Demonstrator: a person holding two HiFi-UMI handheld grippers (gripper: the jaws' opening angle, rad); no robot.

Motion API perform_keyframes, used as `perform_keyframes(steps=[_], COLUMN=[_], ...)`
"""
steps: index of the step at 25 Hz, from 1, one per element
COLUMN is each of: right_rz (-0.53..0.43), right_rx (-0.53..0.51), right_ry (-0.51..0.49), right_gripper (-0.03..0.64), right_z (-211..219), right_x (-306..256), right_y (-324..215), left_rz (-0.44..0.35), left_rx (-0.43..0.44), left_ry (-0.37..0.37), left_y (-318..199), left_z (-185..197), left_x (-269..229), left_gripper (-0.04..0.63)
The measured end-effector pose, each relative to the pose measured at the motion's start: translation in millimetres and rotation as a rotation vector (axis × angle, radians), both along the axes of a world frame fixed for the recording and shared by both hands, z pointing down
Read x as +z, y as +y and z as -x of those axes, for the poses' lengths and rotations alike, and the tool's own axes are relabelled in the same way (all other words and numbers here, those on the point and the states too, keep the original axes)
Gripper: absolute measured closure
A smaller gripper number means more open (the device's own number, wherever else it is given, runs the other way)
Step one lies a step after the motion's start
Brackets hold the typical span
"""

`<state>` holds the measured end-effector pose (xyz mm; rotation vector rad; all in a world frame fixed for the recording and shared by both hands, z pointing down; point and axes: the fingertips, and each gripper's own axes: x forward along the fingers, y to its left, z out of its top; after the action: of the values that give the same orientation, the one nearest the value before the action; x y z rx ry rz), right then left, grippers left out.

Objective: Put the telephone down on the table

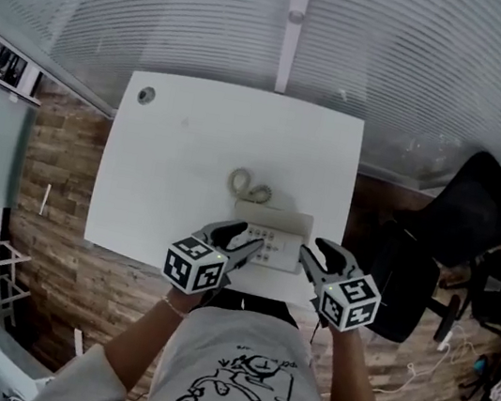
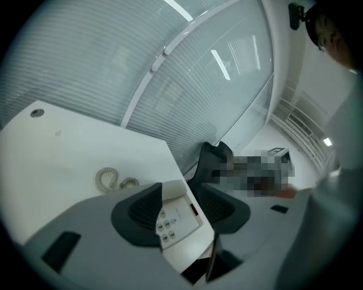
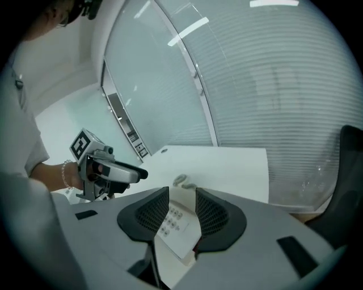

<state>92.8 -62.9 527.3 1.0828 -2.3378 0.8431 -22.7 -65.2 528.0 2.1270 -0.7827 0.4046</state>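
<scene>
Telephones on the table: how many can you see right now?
1. The telephone sits at the table's near edge, its coiled cord lying just beyond it. No second one shows, and nothing there could hide one.

I have open tabletop across the left half and far side of the white table (image 1: 171,163). Only a small round grommet (image 1: 145,94) sits in its far left corner. The telephone (image 1: 280,224) blocks the near edge right of centre, with its coiled cord (image 1: 246,185) just behind it. A black office chair (image 1: 475,223) crowds the right side, and the blinds (image 1: 415,70) close off the back.
</scene>
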Motion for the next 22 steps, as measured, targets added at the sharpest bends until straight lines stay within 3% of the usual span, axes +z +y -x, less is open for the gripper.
perform_keyframes(steps=[4, 9, 14, 22], right_rz=[-0.144, -0.314, -0.432, -0.563], right_rx=[0.001, -0.018, -0.026, -0.036], right_ry=[-0.011, -0.009, -0.055, -0.142], right_gripper=[0.484, 0.52, 0.543, 0.554], right_z=[9.4, 20.9, 30.1, 51.4], right_x=[-57.2, -127.5, -184.3, -267.1], right_y=[-2.0, -4.8, -3.1, 11.0], left_rz=[-0.124, -0.332, -0.503, -0.659], left_rx=[-0.005, -0.002, 0.043, 0.065], left_ry=[0.066, 0.101, 0.155, 0.241], left_y=[-1.4, -3.5, 5.4, 19.4], left_z=[-7.0, -13.1, -30.2, -36.9], left_x=[-52.1, -120.1, -181.2, -269.2], left_gripper=[0.479, 0.562, 0.592, 0.594])
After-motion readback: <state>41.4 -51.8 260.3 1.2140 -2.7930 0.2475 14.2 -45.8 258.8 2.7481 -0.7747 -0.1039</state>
